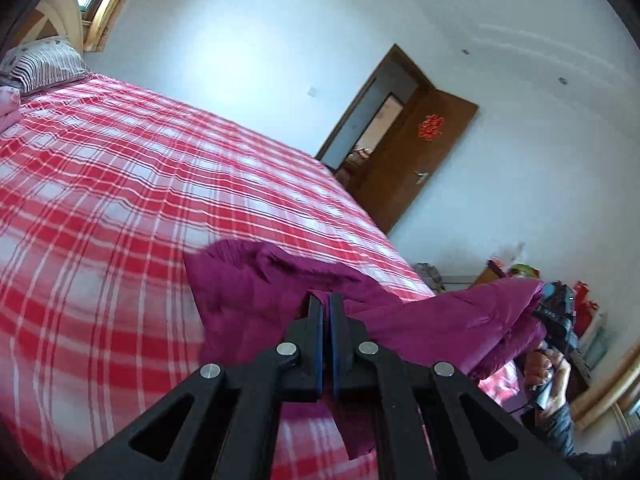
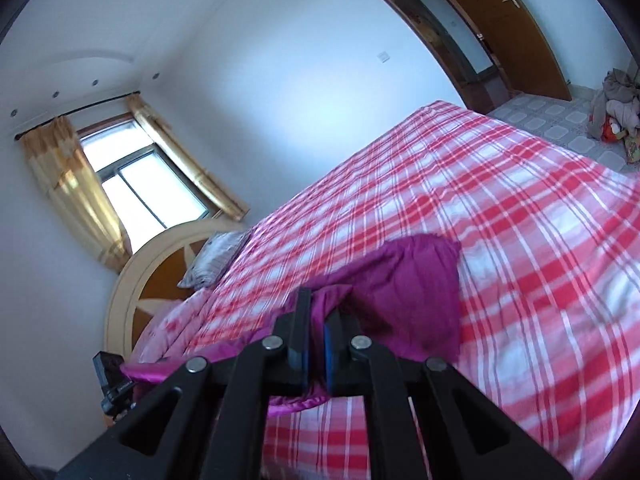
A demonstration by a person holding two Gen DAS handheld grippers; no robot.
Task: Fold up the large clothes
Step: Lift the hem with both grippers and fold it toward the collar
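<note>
A magenta garment hangs lifted over the red and white checked bed, its far end trailing on the sheet. My left gripper is shut on one edge of it. From there the cloth stretches right to the other gripper, gripped by a person's hand. In the right wrist view my right gripper is shut on another edge of the magenta garment, which drapes forward onto the bed. The left gripper's body shows at the lower left.
A striped pillow and pink bedding lie at the headboard end. An open brown door stands past the bed's foot. Bags and boxes sit along the wall. A pile of clothes lies on the tiled floor. A curtained window is behind the headboard.
</note>
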